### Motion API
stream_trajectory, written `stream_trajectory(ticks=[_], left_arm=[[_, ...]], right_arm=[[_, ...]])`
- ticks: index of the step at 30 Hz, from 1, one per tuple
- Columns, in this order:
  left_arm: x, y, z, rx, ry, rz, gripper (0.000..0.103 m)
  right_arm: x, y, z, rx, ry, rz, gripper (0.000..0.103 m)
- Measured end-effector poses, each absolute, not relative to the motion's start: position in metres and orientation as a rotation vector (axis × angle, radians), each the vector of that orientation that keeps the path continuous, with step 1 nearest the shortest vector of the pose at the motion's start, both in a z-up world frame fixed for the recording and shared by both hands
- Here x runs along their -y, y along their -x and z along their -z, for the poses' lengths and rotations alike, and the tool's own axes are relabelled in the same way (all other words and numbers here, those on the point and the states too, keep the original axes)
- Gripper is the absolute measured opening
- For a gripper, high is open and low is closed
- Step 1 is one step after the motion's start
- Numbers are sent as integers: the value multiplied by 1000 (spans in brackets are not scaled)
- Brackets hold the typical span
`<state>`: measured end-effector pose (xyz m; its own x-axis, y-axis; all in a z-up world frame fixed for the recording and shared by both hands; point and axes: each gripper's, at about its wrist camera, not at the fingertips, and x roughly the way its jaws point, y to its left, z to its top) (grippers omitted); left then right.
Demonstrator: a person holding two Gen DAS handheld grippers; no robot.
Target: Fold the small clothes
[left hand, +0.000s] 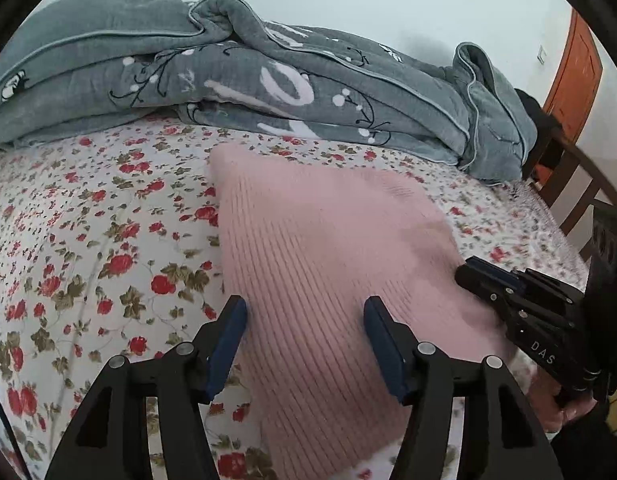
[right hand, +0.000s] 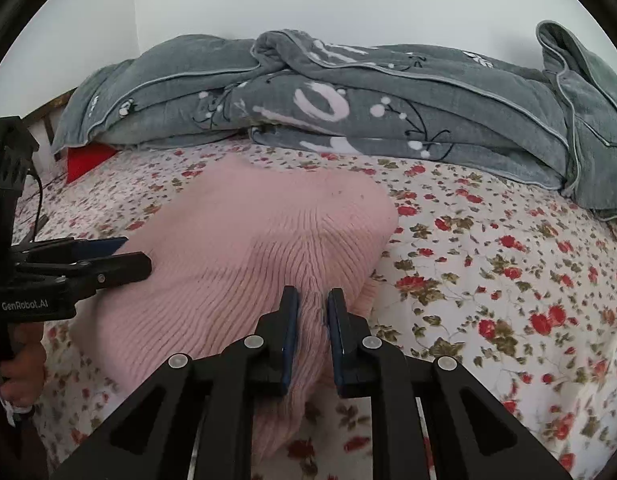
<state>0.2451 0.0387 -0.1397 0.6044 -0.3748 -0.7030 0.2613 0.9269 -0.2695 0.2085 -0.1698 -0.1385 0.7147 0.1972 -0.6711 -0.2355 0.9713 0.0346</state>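
Right wrist view: pink knit garment point(right hand: 244, 248) pinched between right gripper point(right hand: 313, 304) jaws.

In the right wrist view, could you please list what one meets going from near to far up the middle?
Right gripper → pink knit → floral sheet → grey blanket → wall.
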Motion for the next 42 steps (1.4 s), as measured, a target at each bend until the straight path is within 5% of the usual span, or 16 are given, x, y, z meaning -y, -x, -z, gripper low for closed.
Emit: stream_trajectory(ticks=[9, 19, 29, 42], left_arm=[[-32, -312, 109, -788, 80, 306, 59], [-23, -375, 167, -801, -76, 318, 58], [-39, -387, 194, -845, 48, 385, 73], [-39, -371, 184, -751, 30, 388, 64]], right_arm=[[169, -251, 84, -652, 7, -261, 26], [170, -324, 151, -801, 39, -272, 25], [178, -323, 164, -783, -11, -294, 26], [177, -324, 166, -794, -11, -273, 28]])
